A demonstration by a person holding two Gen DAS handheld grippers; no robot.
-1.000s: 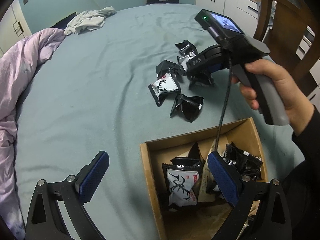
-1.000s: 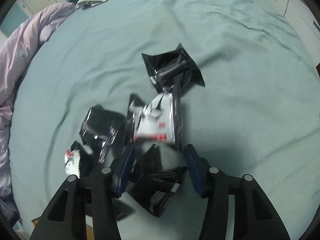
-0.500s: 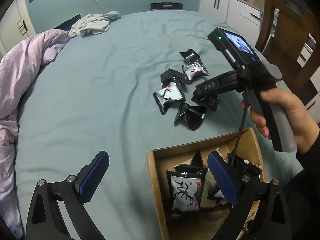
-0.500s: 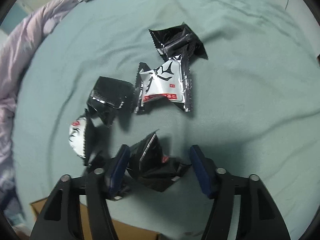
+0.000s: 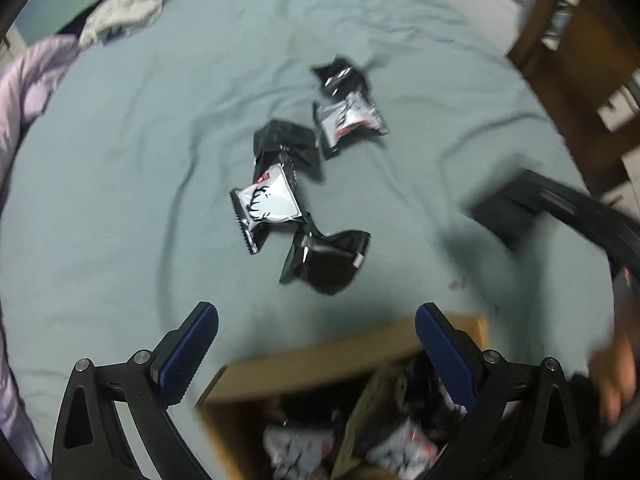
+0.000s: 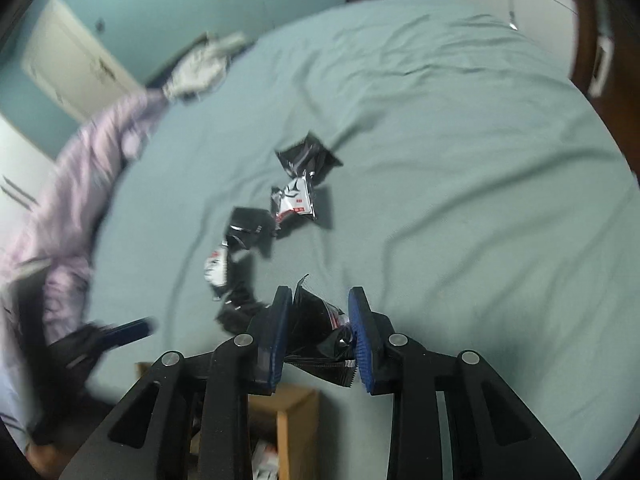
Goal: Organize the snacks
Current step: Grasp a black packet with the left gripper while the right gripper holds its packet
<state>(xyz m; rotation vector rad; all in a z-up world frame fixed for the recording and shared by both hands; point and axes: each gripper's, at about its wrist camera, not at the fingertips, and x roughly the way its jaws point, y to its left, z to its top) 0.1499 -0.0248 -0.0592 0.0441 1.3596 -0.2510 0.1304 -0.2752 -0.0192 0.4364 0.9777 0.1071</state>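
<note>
**Black packet clamped in right jaws, box of snacks waiting below**

The bench (image 5: 120, 200), under a wrinkled blue-green cloth, is carrying everything, with a lilac quilt (image 6: 76, 184) bunched along its left edge and a pale crumpled garment (image 5: 128, 12) at the far end. A wooden chair (image 5: 580, 60) is standing at the right.

The open cardboard box (image 5: 340, 354) is sitting at the near edge of the bench, right under the left gripper (image 5: 316, 344). It is holding a heap of snack packets (image 5: 300, 452), white and black ones mixed; blur is hiding any print on them.

The left gripper is hanging with its jaws wide apart and nothing between them. The right gripper (image 6: 320, 320) has just been closing its jaws, and they are now pressing on a black foil packet (image 6: 316, 332), lifted off the cloth above the box corner (image 6: 296, 420).

Five loose packets are lying in a ragged line near the middle of the bench. The white packet (image 5: 268, 204) is showing a black antler drawing and a small red tab, its lettering too small to read. Just beside it a black packet (image 5: 328, 260) is lying closest to the box
</note>
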